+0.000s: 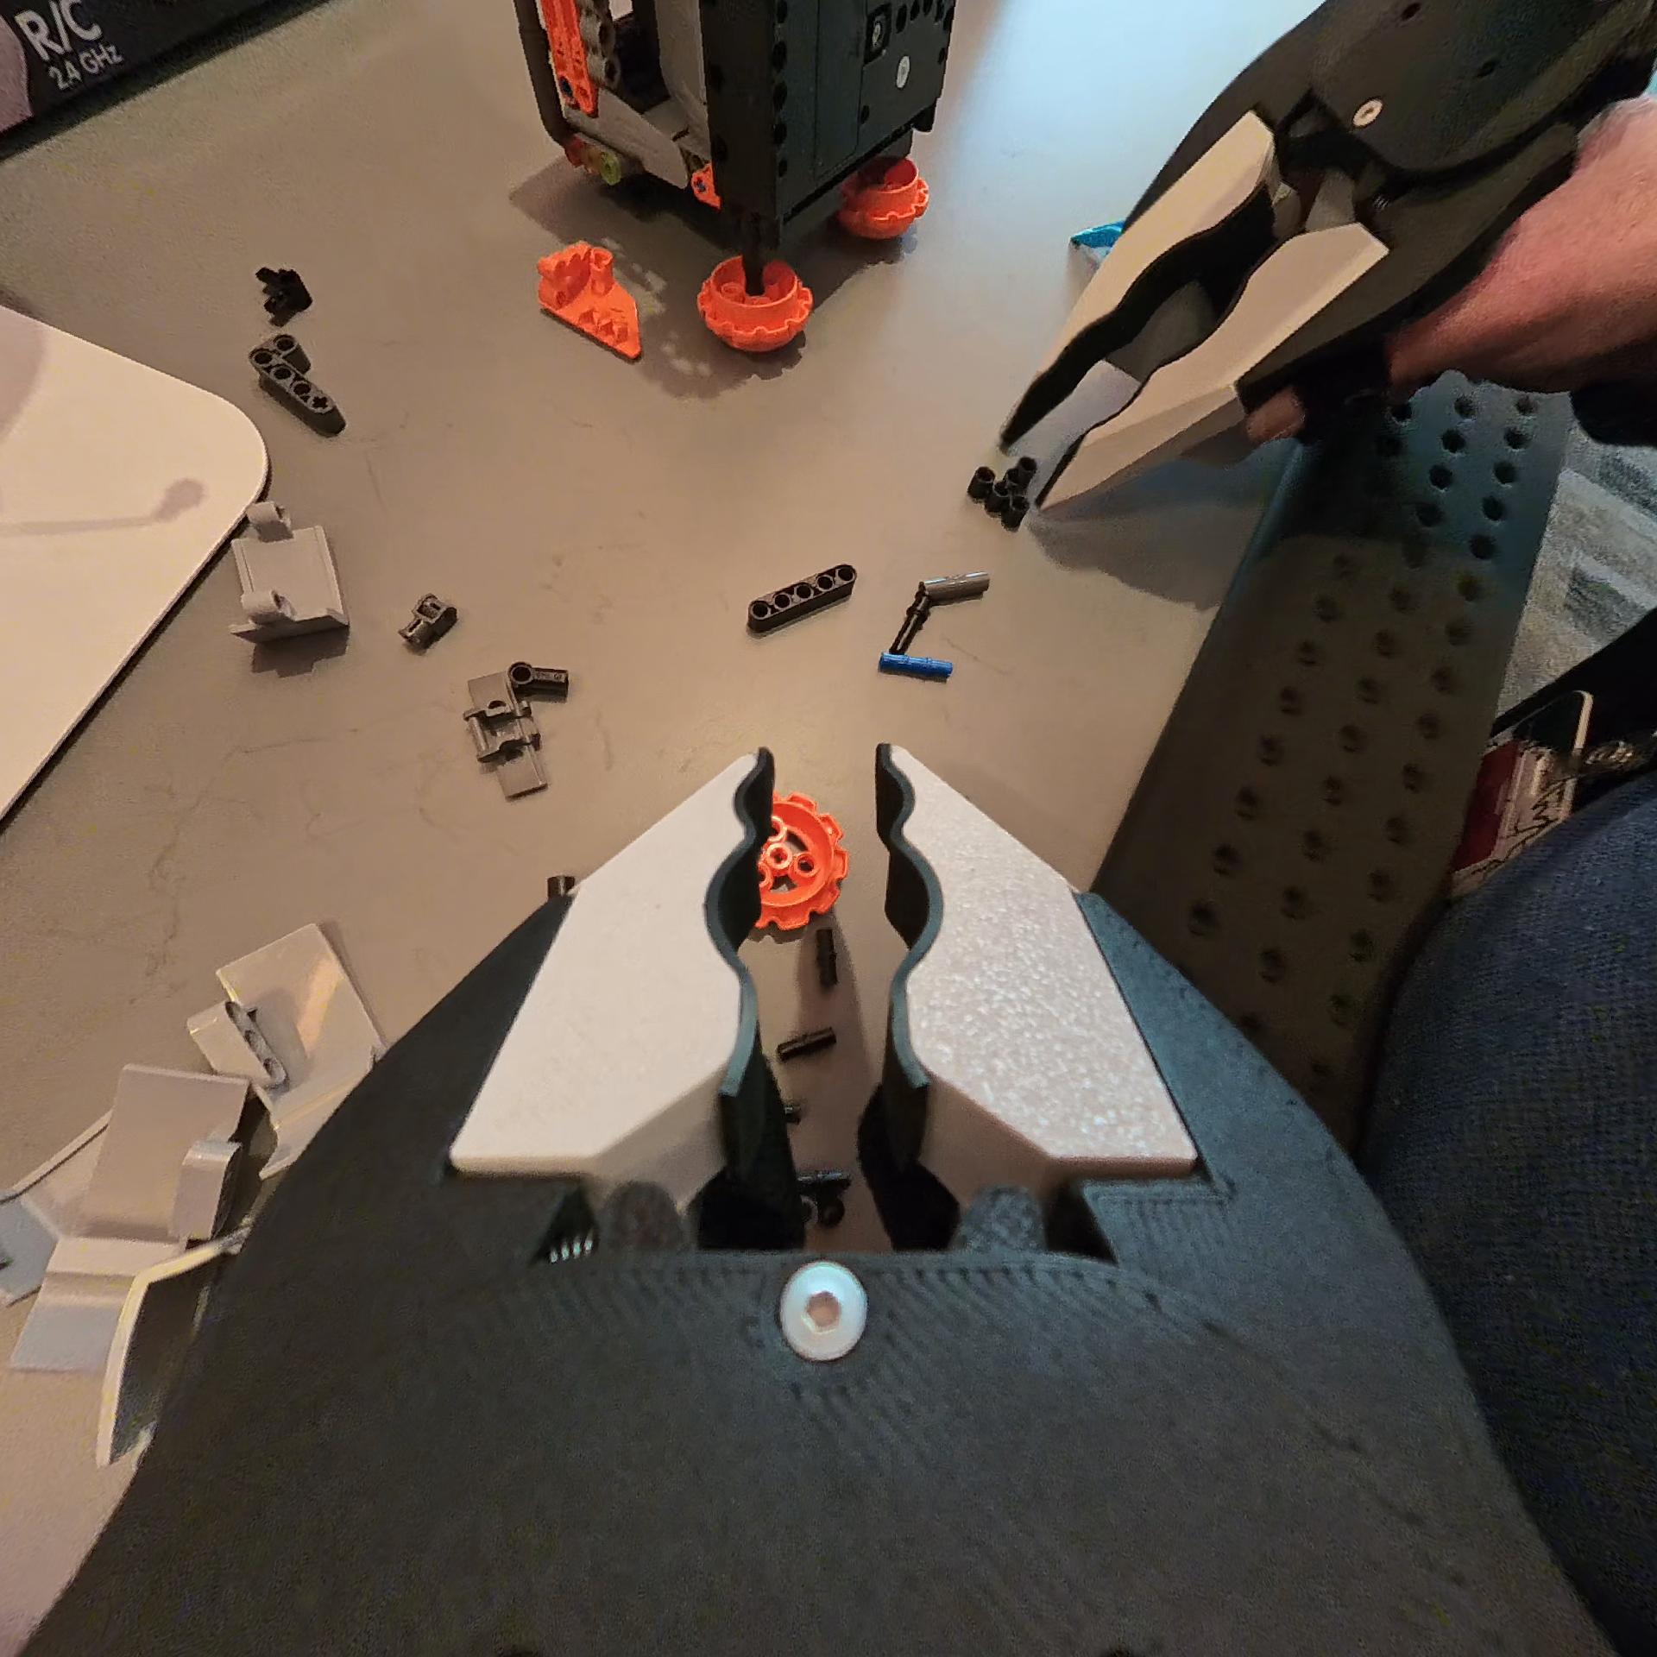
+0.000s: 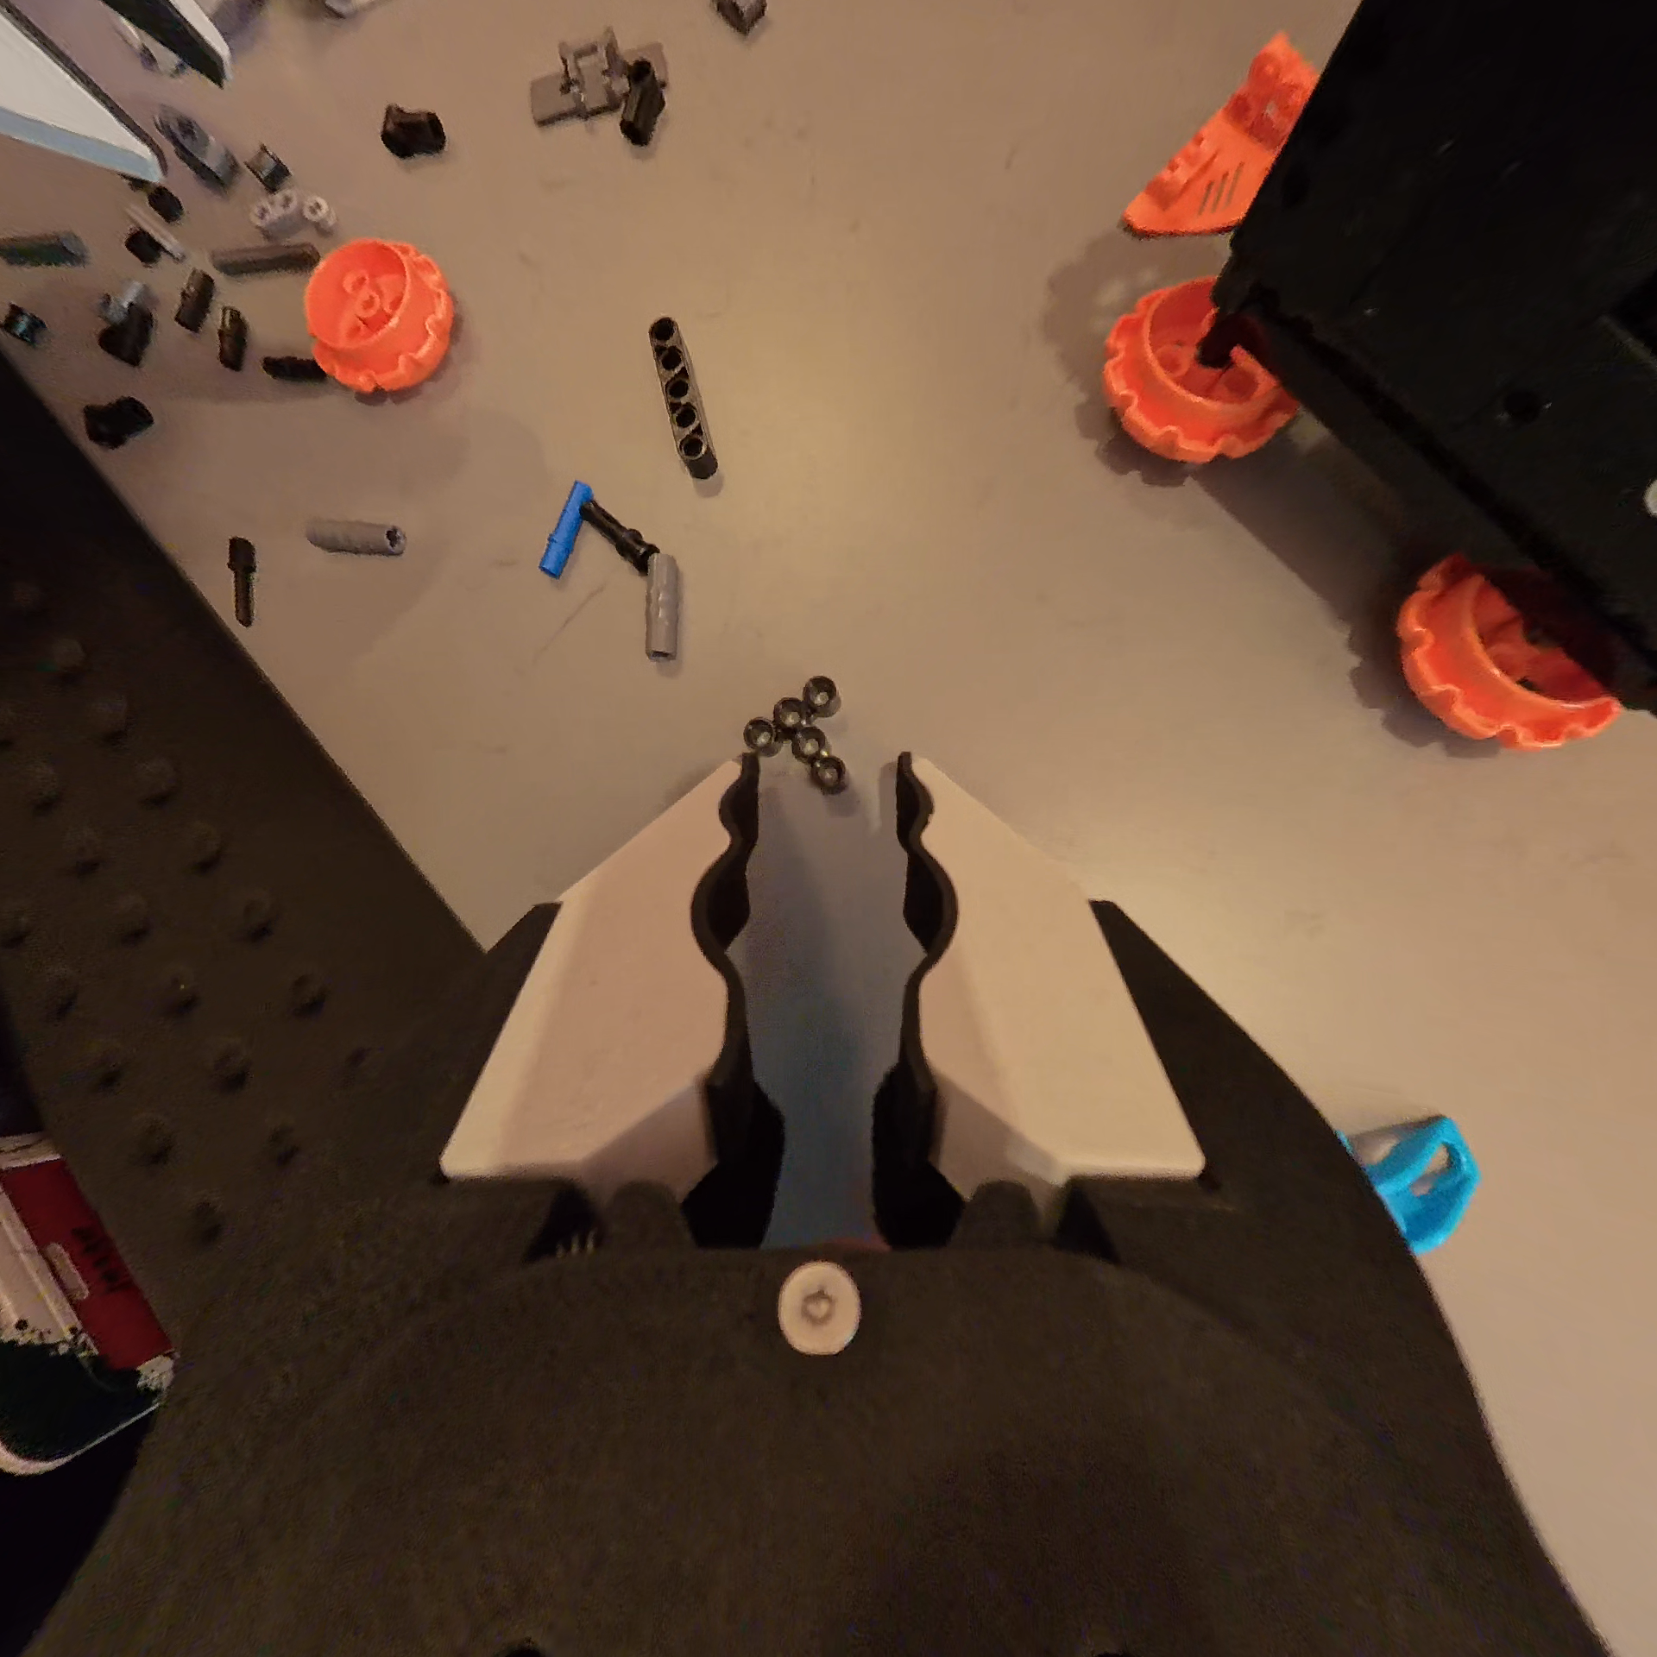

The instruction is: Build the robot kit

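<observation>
Orange wheel (image 1: 801, 859): loose, flat on the counter (image 1: 628, 502), right under the left claw (image 1: 825, 762), seen through the gap between its tips; not touching either from what shows.
Left claw: jaws apart, nothing gripped. Small black pins (image 1: 807, 1043) lie on the counter beneath the gap.
Right claw (image 2: 827, 760): jaws apart, empty. Tips low over the counter, just short of a black cross-shaped connector (image 2: 801, 733), which sits at the mouth of the gap.
Hand (image 1: 1542, 296): wraps the right claw's body, seen from the left wrist view.
Model (image 1: 744, 108): dark block with orange and grey parts, standing on orange wheels at the far side, well apart from both claws.
Nearby loose parts: black beam with holes (image 1: 801, 598), blue pin (image 1: 915, 664), grey tube on a black pin (image 1: 958, 585), orange wedge piece (image 1: 592, 300), grey panels (image 1: 287, 578), blue ring piece (image 2: 1412, 1179).
Surface: matte grey-brown counter, warm light, soft shadows.
Edges: dark perforated strip (image 1: 1345, 717) along the near side, white board (image 1: 108, 529) to the left, dark box with print at the far corner (image 1: 72, 54).
</observation>
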`<move>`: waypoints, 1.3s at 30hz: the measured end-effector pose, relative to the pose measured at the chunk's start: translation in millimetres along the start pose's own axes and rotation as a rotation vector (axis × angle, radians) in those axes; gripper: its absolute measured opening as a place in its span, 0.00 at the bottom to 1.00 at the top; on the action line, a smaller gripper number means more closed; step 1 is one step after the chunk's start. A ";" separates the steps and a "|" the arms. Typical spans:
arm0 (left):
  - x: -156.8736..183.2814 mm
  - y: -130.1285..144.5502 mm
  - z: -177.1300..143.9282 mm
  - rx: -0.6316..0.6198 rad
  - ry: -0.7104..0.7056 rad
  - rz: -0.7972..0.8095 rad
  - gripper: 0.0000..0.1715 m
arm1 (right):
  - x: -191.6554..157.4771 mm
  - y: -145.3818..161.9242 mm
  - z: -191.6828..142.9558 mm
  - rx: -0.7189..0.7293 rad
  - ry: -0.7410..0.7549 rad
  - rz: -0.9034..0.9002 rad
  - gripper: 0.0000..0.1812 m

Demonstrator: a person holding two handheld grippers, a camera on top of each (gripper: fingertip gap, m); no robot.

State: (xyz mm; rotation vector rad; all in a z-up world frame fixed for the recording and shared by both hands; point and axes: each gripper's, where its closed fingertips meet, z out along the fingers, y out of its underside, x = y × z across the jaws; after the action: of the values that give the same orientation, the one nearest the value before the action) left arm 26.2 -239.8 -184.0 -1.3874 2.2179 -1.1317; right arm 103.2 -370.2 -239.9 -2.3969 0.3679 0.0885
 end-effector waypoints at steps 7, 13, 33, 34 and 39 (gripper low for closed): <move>2.6 0.2 3.7 -0.003 0.011 0.003 0.13 | -4.7 -1.1 4.6 -0.012 -0.047 -0.036 0.04; 2.2 1.8 4.9 -0.005 0.013 -0.006 0.13 | -11.5 -0.1 5.5 -0.046 -0.127 -0.130 0.03; 9.4 0.9 18.3 -0.021 0.048 0.001 0.13 | -22.7 2.0 6.2 -0.053 -0.170 -0.202 0.03; 10.0 0.8 18.7 -0.021 0.050 0.001 0.12 | -23.4 1.6 6.6 -0.055 -0.176 -0.206 0.03; 11.1 2.0 18.5 -0.022 0.051 0.000 0.13 | -28.6 0.6 7.5 -0.077 -0.216 -0.257 0.05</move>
State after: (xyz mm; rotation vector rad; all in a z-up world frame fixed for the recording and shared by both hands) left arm 30.6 -257.5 -195.8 -1.3822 2.2721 -1.1579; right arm 75.9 -358.8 -241.3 -2.4586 -0.0459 0.2454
